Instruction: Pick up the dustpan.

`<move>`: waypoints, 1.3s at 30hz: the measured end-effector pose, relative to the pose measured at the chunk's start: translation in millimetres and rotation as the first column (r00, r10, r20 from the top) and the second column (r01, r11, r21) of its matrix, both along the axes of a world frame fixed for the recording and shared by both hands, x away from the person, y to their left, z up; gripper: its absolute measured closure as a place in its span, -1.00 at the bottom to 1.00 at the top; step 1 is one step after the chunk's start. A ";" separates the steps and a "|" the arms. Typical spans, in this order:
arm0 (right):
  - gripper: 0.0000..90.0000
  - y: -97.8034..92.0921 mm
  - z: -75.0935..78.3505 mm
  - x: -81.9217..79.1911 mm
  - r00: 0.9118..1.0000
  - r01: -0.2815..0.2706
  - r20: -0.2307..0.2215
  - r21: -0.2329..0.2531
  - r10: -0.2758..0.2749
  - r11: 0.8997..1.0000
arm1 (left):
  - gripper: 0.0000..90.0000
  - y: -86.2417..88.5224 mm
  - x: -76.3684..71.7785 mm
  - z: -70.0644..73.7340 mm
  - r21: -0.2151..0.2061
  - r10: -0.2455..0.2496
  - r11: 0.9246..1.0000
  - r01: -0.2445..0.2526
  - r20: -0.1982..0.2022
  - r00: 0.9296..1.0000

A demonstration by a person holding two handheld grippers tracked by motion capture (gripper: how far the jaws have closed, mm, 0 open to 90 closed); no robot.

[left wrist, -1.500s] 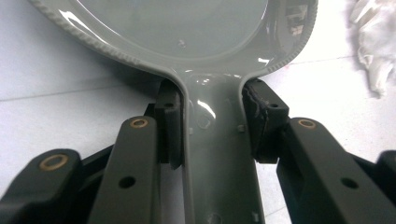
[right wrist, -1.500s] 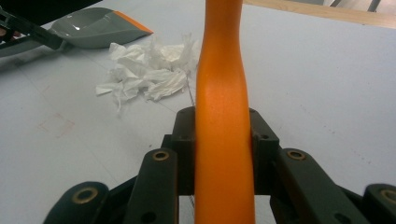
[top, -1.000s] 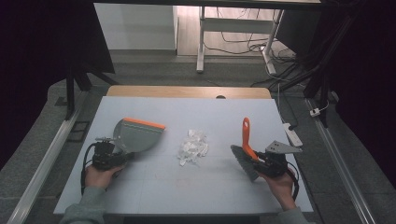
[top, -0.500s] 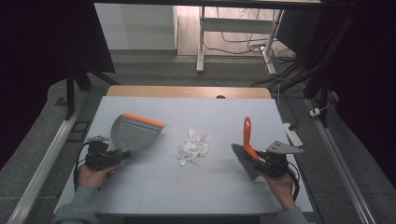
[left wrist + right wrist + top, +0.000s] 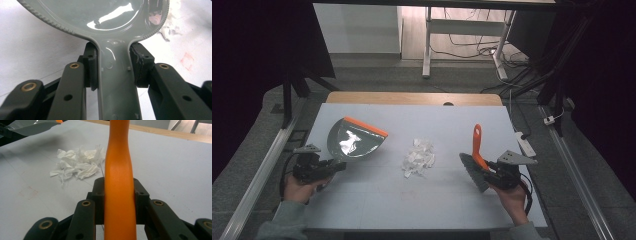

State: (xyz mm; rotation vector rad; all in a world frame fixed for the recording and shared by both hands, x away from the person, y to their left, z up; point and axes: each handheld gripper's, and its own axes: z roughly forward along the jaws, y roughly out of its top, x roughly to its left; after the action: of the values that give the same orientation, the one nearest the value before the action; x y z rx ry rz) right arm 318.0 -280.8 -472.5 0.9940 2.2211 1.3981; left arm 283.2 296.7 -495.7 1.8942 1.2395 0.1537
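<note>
Right gripper (image 5: pixel 490 173) holds brush (image 5: pixel 475 155) handle pointing away.

The paper scraps (image 5: pixel 418 157) are lying mid-table (image 5: pixel 377 200), between the dustpan (image 5: pixel 355 139) being held at the left and the brush (image 5: pixel 475 160) being held at the right, apart from both

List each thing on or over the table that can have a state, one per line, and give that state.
Dustpan: held by its handle, pan empty.
Brush: held by its orange handle, bristles toward the paper.
Shredded paper: loose pile on the table, not yet swept.
Left gripper: jaws shut on the dustpan handle.
Right gripper: jaws shut on the brush handle.
</note>
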 end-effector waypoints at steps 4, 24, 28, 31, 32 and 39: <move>0.55 -1.1 0.6 0.5 1.000 0.007 0.002 0.003 -0.007 1.000 | 0.37 7.5 -5.1 5.5 -0.013 -0.013 1.000 0.013 0.022 1.000; 0.55 -1.3 1.1 0.8 1.000 0.006 0.004 0.006 -0.006 1.000 | 0.37 -1.7 -23.4 25.5 0.057 -0.242 0.969 0.242 0.007 0.970; 0.55 -1.0 1.3 0.7 1.000 0.005 0.003 0.005 -0.005 1.000 | 0.37 -8.7 -23.2 24.2 0.059 -0.266 0.962 0.266 -0.013 0.964; 0.55 -0.3 2.2 0.6 1.000 0.001 0.005 0.011 -0.001 1.000 | 0.37 -12.9 -23.1 22.6 0.055 -0.296 0.954 0.296 -0.015 0.955; 0.55 0.2 2.6 0.6 1.000 0.001 0.006 0.012 -0.001 1.000 | 0.37 -14.6 -22.9 21.8 0.051 -0.300 0.952 0.301 -0.015 0.954; 0.55 2.7 3.6 1.4 1.000 -0.004 0.009 0.016 0.004 1.000 | 0.37 -28.3 -20.7 18.0 0.065 -0.348 0.935 0.349 -0.031 0.937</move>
State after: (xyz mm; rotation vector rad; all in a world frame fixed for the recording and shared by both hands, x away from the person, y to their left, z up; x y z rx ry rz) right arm 319.4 -278.0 -468.9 0.9872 2.2097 1.4215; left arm 262.5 268.4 -477.7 2.1480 0.8997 -0.0114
